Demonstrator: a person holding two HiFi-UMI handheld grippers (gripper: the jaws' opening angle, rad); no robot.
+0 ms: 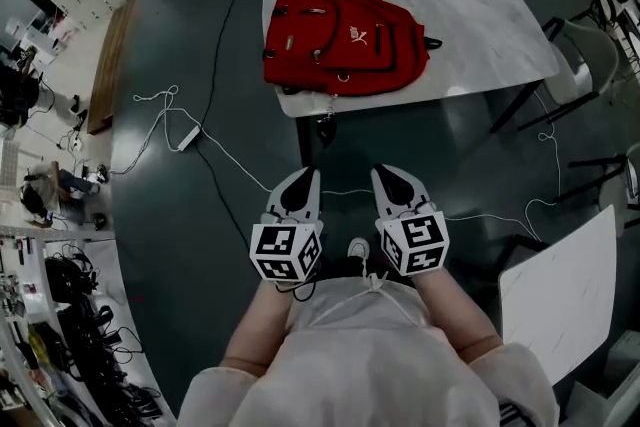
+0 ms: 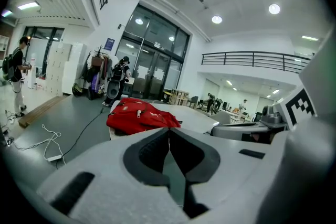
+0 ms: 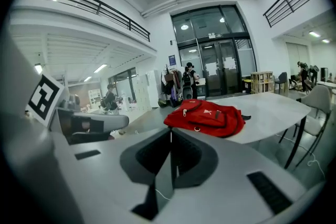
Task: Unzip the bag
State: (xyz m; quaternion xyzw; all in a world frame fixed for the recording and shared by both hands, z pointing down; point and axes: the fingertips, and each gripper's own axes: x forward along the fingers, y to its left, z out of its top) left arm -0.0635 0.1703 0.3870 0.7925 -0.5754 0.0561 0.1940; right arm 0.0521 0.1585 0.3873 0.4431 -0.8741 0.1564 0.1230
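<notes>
A red backpack [image 1: 342, 37] lies flat at the left end of a white marble-look table [image 1: 480, 15], zips closed as far as I can see. It also shows ahead in the left gripper view [image 2: 139, 115] and the right gripper view [image 3: 206, 117]. Both grippers are held close to the person's body, well short of the table. My left gripper [image 1: 303, 177] is shut with nothing between its jaws [image 2: 169, 128]. My right gripper [image 1: 392, 175] is shut and empty too [image 3: 170, 131].
White cables [image 1: 170, 130] trail across the dark floor left of the table. A chair [image 1: 590, 55] stands at the table's right end, and a white board [image 1: 555, 290] lies at the lower right. Shelves and clutter line the left wall. People stand far off near the glass doors.
</notes>
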